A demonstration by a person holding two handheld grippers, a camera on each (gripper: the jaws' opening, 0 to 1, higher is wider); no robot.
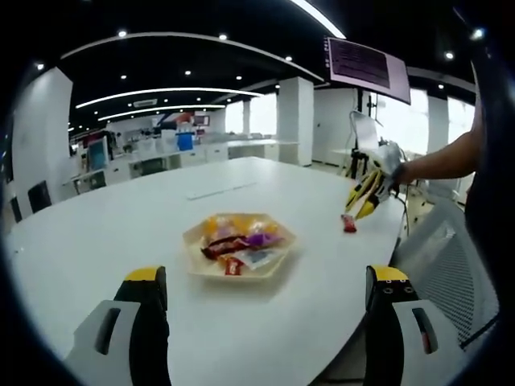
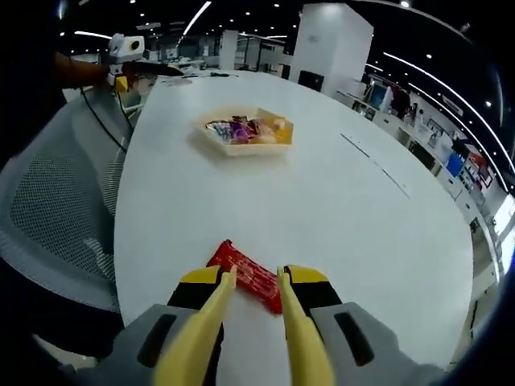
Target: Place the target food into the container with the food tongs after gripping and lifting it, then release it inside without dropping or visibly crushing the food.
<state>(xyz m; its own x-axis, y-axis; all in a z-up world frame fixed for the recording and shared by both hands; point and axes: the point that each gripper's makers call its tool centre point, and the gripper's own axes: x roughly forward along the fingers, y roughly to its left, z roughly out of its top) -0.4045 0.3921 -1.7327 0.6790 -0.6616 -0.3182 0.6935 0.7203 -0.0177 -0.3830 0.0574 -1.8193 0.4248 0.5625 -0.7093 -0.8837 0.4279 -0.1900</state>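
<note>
Looking along my right tool [image 2: 256, 281], I see it clenched on one pair of yellow tongs [image 2: 245, 338], whose two tips straddle a single red snack packet [image 2: 248, 277] lying flat on the white counter [image 2: 322, 185], near its edge. I judge the tips are set either side of the packet so that a light squeeze can lift it without crushing it; whether they already touch the wrapper I cannot tell. One tray [image 2: 245, 133] sits well apart, further along the counter, and it already holds several wrapped snacks, too small and jumbled to count. My left tool [image 1: 265, 281] hangs released, its two jaws wide apart, above the near edge of the counter in front of the tray [image 1: 239, 245], idle as far as I can judge. From the left gripper view I can also see the right tool [image 1: 366, 193] with the packet [image 1: 348, 223] at the tong tips. One mesh chair [image 2: 56, 201] stands beside the counter.
</note>
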